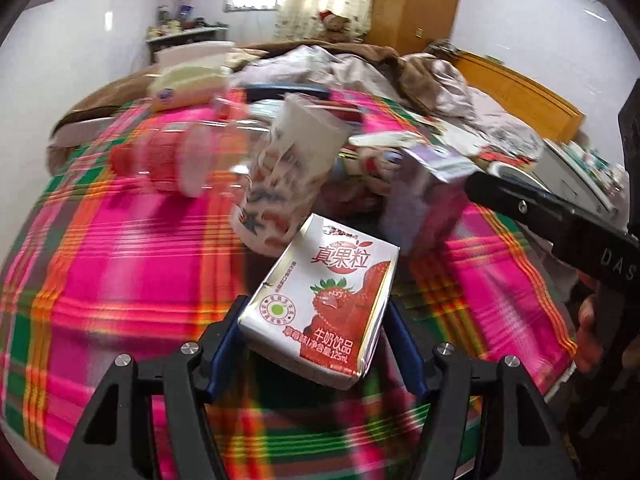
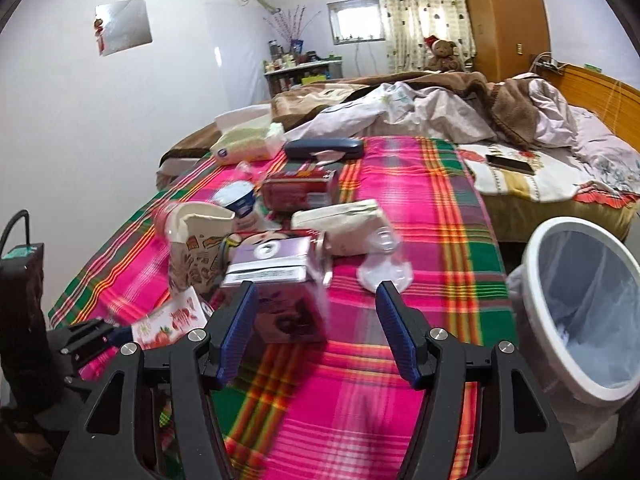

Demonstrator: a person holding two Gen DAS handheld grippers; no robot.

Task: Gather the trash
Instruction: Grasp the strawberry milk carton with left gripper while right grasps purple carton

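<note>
Trash (image 2: 280, 304) crowded beside paper cup (image 2: 200, 244)

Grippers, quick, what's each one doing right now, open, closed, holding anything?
Left gripper: strawberry milk carton between its jaws; grip cannot be told.
Right gripper: open, holding nothing, purple carton just ahead.

Strawberry milk carton (image 1: 320, 300) tilted above plaid cloth; purple carton (image 2: 280, 296) upright.

A pink, green and orange plaid cloth (image 2: 400, 208) covers the bed. On the cloth lie a red-and-white strawberry milk carton (image 1: 324, 300) and a purple carton (image 2: 280, 280). Beside the cloth stands a white-rimmed bin (image 2: 536, 264).
</note>
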